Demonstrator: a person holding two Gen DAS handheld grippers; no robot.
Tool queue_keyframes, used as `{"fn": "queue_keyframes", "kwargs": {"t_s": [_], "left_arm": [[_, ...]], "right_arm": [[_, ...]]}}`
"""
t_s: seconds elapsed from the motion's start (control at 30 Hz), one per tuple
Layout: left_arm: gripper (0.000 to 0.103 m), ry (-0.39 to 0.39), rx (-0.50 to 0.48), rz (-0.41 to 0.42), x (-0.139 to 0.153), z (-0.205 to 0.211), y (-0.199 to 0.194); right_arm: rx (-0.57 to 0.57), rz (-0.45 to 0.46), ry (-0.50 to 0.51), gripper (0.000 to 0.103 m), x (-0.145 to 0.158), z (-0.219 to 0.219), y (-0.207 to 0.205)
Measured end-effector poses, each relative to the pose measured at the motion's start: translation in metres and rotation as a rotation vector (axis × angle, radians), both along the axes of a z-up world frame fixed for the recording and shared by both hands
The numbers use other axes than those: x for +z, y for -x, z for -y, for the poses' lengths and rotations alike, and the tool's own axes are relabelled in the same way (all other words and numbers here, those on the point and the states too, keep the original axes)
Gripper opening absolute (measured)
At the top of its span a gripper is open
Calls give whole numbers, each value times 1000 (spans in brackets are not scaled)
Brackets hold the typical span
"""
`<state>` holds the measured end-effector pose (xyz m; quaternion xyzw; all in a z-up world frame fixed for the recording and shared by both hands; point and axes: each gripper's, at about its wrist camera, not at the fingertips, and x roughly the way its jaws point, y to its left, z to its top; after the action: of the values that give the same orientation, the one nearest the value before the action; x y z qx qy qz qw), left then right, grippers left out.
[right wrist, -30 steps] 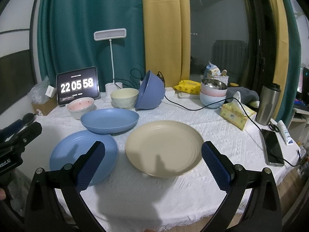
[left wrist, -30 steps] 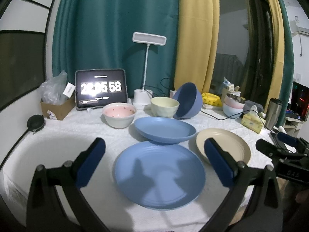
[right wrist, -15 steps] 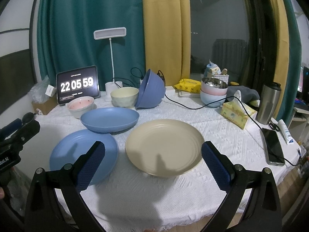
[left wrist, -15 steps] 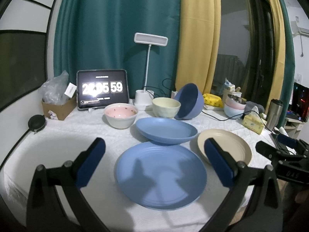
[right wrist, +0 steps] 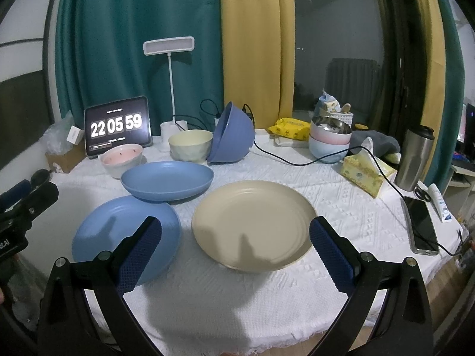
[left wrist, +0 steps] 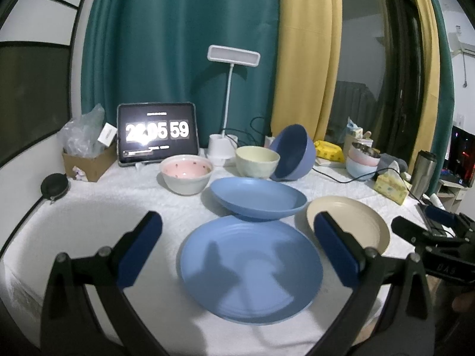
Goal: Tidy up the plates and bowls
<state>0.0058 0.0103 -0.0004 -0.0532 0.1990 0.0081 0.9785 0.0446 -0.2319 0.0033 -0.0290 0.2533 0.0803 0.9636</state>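
A flat blue plate (left wrist: 251, 268) (right wrist: 124, 237) lies near the table's front edge. A deeper blue plate (left wrist: 258, 197) (right wrist: 167, 181) sits behind it, and a beige plate (left wrist: 348, 222) (right wrist: 252, 224) lies to its right. Behind stand a pink-lined bowl (left wrist: 187, 173) (right wrist: 121, 158), a cream bowl (left wrist: 257, 160) (right wrist: 191, 146) and a dark blue bowl (left wrist: 294, 157) (right wrist: 233, 138) tipped on its side against the cream one. My left gripper (left wrist: 237, 231) is open and empty above the flat blue plate. My right gripper (right wrist: 236, 234) is open and empty above the beige plate.
At the back stand a tablet clock (left wrist: 157, 133), a white desk lamp (left wrist: 225, 112), a cardboard box (left wrist: 89, 163) and stacked bowls (right wrist: 329, 139). On the right lie a tissue box (right wrist: 366, 175), a steel tumbler (right wrist: 414, 158), a phone (right wrist: 421, 225) and a black cable (right wrist: 297, 161).
Both grippers have barely drifted and stay open. The dishes have not moved. The clock went from 22:05:58 to 22:05:59.
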Motion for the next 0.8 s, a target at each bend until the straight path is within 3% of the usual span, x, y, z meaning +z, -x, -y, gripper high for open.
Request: {"fn": "queue_keyframes", "kwargs": {"t_s": [0.2, 0.43, 0.8], "left_arm": [[103, 2, 2, -37, -13, -7, -13], [103, 2, -4, -131, -41, -19, -35], [102, -1, 1, -245, -82, -39, -66]], "right_arm": [[15, -31, 9, 101, -5, -9, -12], [53, -120, 6, 86, -30, -26, -30], [148, -256, -2, 74, -67, -65, -58]]}}
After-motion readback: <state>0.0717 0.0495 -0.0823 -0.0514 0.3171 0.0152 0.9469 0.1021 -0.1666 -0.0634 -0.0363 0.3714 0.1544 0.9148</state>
